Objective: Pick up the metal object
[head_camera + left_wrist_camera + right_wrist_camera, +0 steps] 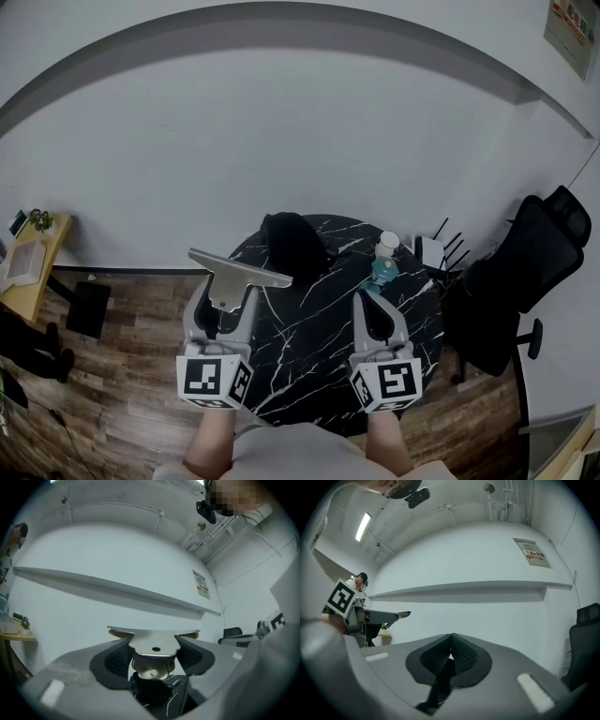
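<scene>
The left claw is clamped wide on the stem of the T-shaped metal object, whose crossbar lies across the pad tips. The object is held over the left rim of the black marble worktop. The right claw is pressed together, empty, near a bottle.

My metal object looks smooth, semi-shiny. My left gripper is matt grey plastic w/ rough blk mesh pads. Table glossy, marble-look; floor wood.
</scene>
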Demonstrator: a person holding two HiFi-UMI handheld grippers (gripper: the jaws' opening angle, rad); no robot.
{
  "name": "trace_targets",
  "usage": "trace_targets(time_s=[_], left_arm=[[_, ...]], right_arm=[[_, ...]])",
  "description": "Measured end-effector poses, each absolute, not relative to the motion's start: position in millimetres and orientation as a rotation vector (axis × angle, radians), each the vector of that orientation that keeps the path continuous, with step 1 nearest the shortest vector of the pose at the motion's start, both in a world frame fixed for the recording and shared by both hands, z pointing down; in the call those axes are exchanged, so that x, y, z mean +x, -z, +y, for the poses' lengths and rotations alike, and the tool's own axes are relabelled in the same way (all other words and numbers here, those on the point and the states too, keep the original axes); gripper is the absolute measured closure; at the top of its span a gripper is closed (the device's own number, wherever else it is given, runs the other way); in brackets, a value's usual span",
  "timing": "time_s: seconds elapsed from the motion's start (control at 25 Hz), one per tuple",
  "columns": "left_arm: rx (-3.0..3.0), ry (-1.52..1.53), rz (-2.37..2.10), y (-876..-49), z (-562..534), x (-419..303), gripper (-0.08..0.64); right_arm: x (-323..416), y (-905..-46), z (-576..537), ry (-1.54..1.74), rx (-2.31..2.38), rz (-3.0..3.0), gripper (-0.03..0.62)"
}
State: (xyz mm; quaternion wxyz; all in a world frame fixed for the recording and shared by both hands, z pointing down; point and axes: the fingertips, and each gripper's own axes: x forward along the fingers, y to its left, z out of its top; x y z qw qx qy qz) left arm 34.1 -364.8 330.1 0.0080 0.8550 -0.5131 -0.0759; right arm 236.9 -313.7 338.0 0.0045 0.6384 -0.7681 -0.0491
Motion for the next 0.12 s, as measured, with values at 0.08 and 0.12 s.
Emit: trace_targets(time_s=[0.08,0.12], left_arm=[[2.665,0.241,-1.6,-330.8,-364.9,32.2,0.258],[2.661,0.244,-1.597,-331.1,-365.0,31.1,0.258]], right_arm=[[234.5,-338.2,-314.3,0.156,1.995,-2.407,0.598],[233.2,-338.2,-314.7,0.157,1.993,-2.408,0.598]])
